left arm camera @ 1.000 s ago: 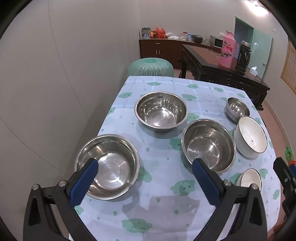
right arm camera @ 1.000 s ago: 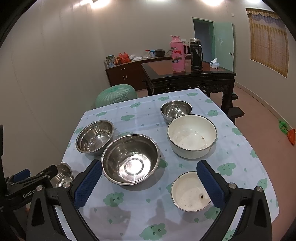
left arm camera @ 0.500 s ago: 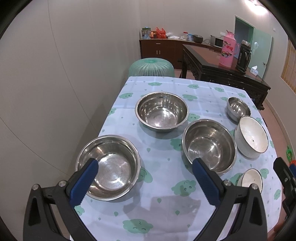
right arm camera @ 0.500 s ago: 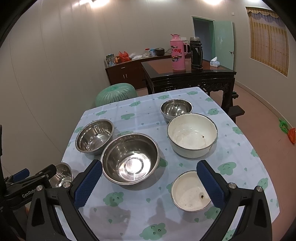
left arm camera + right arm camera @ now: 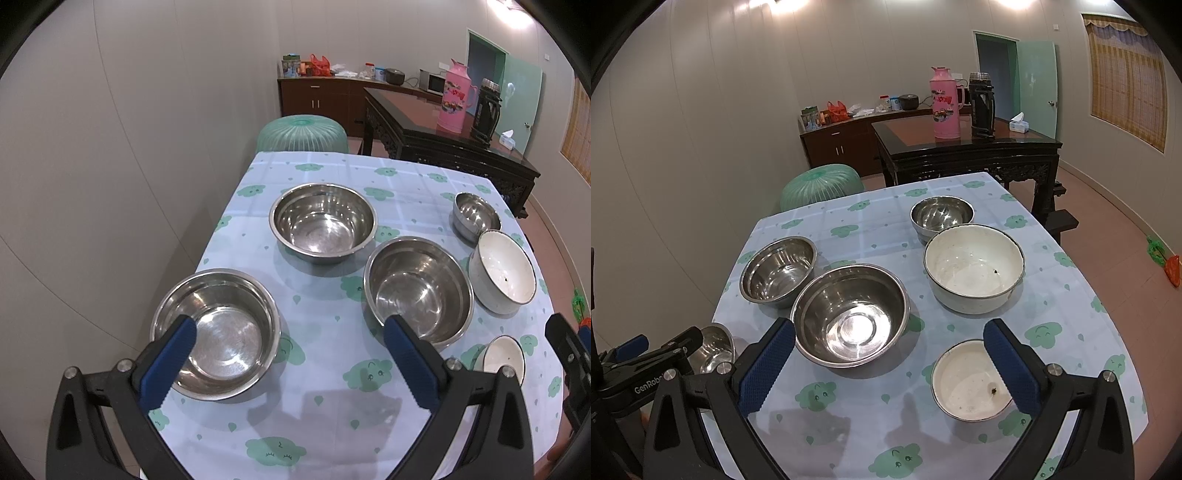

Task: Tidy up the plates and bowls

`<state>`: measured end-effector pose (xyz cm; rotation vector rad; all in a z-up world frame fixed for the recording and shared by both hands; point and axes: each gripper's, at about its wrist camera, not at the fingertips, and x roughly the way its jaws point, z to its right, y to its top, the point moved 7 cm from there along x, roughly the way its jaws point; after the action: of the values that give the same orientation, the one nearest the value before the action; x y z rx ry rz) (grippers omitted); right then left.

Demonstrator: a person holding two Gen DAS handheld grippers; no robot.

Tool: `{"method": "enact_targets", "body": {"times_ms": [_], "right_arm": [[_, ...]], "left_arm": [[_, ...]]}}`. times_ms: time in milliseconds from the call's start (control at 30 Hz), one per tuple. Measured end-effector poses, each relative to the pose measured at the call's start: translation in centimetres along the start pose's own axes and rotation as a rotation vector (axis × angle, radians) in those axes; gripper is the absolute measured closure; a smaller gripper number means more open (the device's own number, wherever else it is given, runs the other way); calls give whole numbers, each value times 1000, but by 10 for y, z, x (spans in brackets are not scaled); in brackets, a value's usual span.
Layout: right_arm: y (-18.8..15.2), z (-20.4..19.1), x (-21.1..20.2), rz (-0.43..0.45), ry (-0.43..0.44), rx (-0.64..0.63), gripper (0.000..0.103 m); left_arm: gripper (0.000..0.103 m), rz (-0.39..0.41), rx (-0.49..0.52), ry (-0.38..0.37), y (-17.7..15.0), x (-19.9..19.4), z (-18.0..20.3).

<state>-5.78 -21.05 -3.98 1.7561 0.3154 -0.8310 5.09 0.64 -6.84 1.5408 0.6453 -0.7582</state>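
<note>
Left wrist view — my left gripper (image 5: 288,328) is spread wide, empty, above the near steel bowl (image 5: 216,334); two more steel bowls sit beyond. Right wrist view — my right gripper (image 5: 888,345) also gapes empty, over the tablecloth (image 5: 871,236) between the big steel bowl (image 5: 851,314) and small white bowl (image 5: 969,380).

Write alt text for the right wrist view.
The open right tool hovers over a cloud-print tablecloth holding three steel bowls, two white bowls and, at far left, the left tool over another steel bowl.
</note>
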Motion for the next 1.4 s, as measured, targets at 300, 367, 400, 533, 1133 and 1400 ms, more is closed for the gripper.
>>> {"method": "enact_targets", "body": {"times_ms": [300,367,400,533,1133,1400], "right_arm": [[-1,0,1,-2,0,0,0],[-2,1,1,-3,0,1,0],[-1,0,1,-3,-1,1,0],[-3,0,1,-4,0,0,0],[-6,7,9,-39,-11,3,0],[-5,4,16,-65,3,-1,0]], "left_arm": [[0,1,-1,2,0,1,-2],[1,2,1,1,0,0,0],[1,2,1,1,0,0,-1],[1,1,2,2,0,1,0],[1,-26,26,4,-5,7,15],[2,-55,28,-7,-7,16,20]]}}
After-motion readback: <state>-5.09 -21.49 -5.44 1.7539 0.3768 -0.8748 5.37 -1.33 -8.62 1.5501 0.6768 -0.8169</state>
